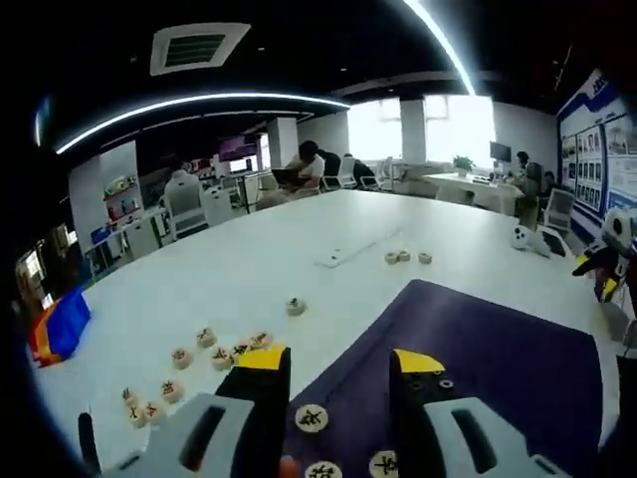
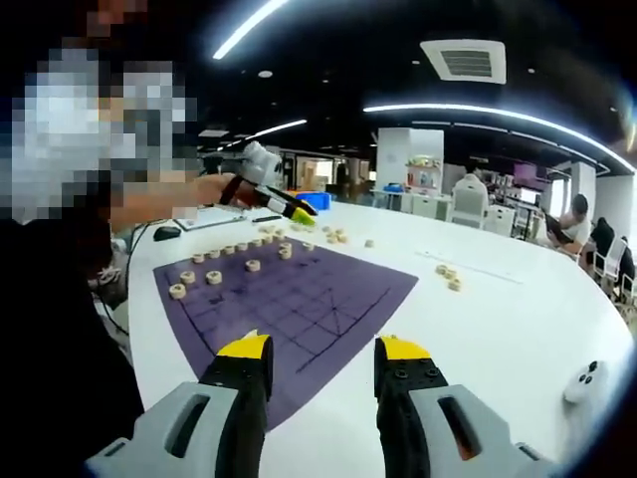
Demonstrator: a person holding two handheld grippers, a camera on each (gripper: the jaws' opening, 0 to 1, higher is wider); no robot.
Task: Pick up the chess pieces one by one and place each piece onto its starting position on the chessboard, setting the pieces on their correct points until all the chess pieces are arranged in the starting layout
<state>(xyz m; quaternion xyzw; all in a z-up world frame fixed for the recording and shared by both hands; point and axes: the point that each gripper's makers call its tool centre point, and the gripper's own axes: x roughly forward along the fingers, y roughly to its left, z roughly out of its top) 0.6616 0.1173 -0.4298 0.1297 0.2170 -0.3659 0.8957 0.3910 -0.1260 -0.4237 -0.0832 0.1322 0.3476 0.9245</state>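
while both grippers, left gripper [image 1: 338,373] and right gripper [image 2: 317,360], are held open and empty, the purple chessboard [image 2: 299,299] is seen stretching toward upper left, round pieces [image 2: 214,277] lying flat, their characters unreadable.

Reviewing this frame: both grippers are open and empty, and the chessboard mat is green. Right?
One slip: the chessboard mat is purple, not green, as the right gripper view shows. The left gripper and right gripper are indeed open and empty.
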